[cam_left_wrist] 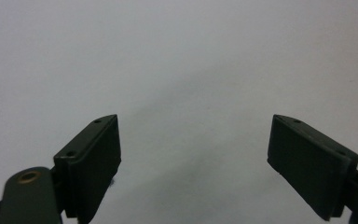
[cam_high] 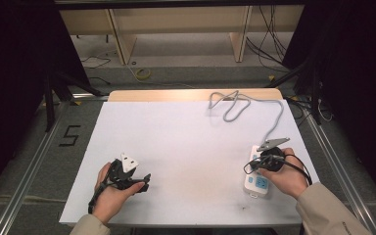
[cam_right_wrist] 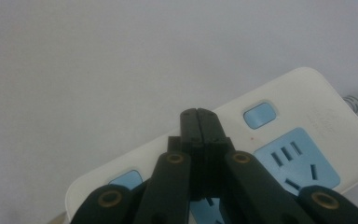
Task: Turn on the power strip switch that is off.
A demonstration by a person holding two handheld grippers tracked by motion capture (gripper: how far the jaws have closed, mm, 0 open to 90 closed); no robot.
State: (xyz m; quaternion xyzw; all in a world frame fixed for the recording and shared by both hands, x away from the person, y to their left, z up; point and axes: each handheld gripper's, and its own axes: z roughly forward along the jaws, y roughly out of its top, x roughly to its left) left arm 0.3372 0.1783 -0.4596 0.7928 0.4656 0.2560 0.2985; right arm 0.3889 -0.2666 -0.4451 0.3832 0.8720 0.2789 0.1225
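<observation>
A white power strip (cam_high: pixel 255 182) with blue sockets and blue switch buttons lies near the table's right front. Its grey cable (cam_high: pixel 275 117) runs to the back edge and loops there. My right gripper (cam_high: pixel 260 164) hangs over the strip, jaws shut with nothing between them. In the right gripper view the shut tips (cam_right_wrist: pixel 199 115) sit over the strip's white top (cam_right_wrist: pixel 303 93), beside a blue button (cam_right_wrist: pixel 260 114) and a blue socket (cam_right_wrist: pixel 298 161); whether they touch it I cannot tell. My left gripper (cam_high: pixel 146 181) rests at the front left. Its jaws stand wide open (cam_left_wrist: pixel 196 140) over bare white surface.
The white tabletop (cam_high: pixel 186 142) has a wooden strip (cam_high: pixel 176 94) along its back edge. Beyond it are floor cables, a yellow coil (cam_high: pixel 143 74) and wooden shelf legs. A "5" mark (cam_high: pixel 70 135) is on the floor left. Dark drapes flank both sides.
</observation>
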